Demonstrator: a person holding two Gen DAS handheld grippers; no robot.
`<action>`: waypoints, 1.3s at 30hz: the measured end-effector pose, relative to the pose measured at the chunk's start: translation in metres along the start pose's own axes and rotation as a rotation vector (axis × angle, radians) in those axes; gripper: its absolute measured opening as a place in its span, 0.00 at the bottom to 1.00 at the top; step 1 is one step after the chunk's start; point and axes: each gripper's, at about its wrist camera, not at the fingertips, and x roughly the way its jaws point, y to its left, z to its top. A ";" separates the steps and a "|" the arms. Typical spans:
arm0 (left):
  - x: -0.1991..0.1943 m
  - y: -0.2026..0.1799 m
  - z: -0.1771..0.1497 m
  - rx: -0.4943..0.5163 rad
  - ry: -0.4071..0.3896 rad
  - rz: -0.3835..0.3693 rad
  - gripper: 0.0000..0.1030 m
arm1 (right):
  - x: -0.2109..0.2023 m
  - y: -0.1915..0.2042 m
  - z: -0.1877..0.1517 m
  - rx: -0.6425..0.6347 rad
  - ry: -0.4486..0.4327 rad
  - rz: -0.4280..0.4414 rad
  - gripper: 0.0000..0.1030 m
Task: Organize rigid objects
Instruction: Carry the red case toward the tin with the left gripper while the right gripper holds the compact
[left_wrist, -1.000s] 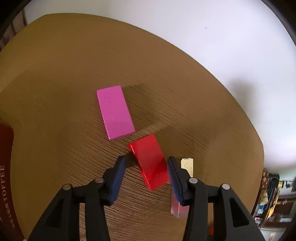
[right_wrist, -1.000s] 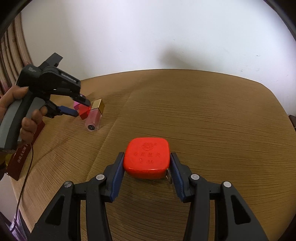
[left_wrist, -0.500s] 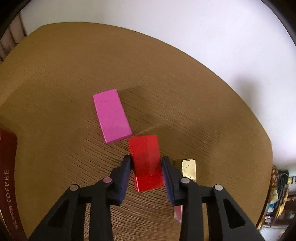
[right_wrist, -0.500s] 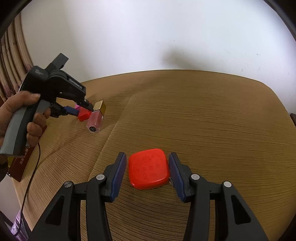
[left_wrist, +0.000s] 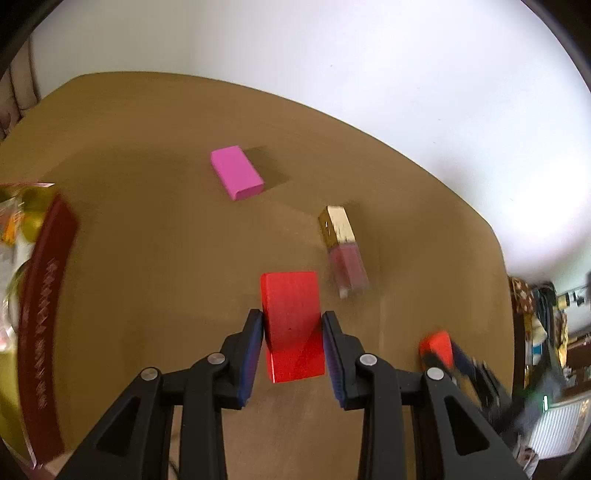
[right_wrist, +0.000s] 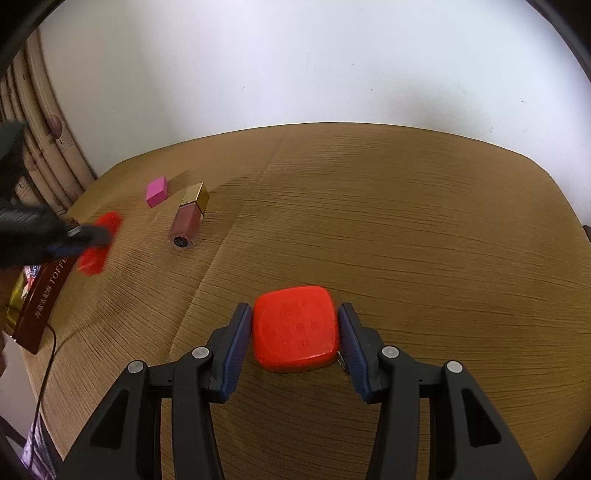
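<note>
The left gripper (left_wrist: 291, 328) has just closed its jaws on the red block (left_wrist: 291, 314) and carries it clear of the tabletop (left_wrist: 147, 129), while the right gripper (right_wrist: 294, 328) has its jaws against the sides of the rounded red case (right_wrist: 295, 328), which appears to be raised a little off the wood, though that is hard to tell. Judged from this, the sorting is at an early stage: two things are in hand but not yet placed, and the pink block (left_wrist: 237, 171) and the gold-capped lip gloss tube (left_wrist: 342, 246) lie loose, near each other. The left wrist view shows the dark red toffee box (left_wrist: 44, 314) with wrapped sweets at the tabletop's edge, perhaps the destination. The right wrist view alone shows the curtain (right_wrist: 48, 129) and a cable (right_wrist: 48, 354) trailing over the edge.
</note>
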 end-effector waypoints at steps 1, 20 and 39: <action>-0.006 0.002 -0.003 0.002 -0.005 -0.002 0.32 | 0.000 -0.001 0.000 0.003 0.002 0.003 0.44; -0.096 0.099 -0.053 -0.061 -0.052 -0.075 0.32 | 0.008 0.014 0.007 -0.016 0.055 -0.099 0.60; -0.137 0.142 -0.061 -0.120 -0.116 -0.075 0.32 | -0.017 0.028 0.002 -0.040 0.044 -0.037 0.42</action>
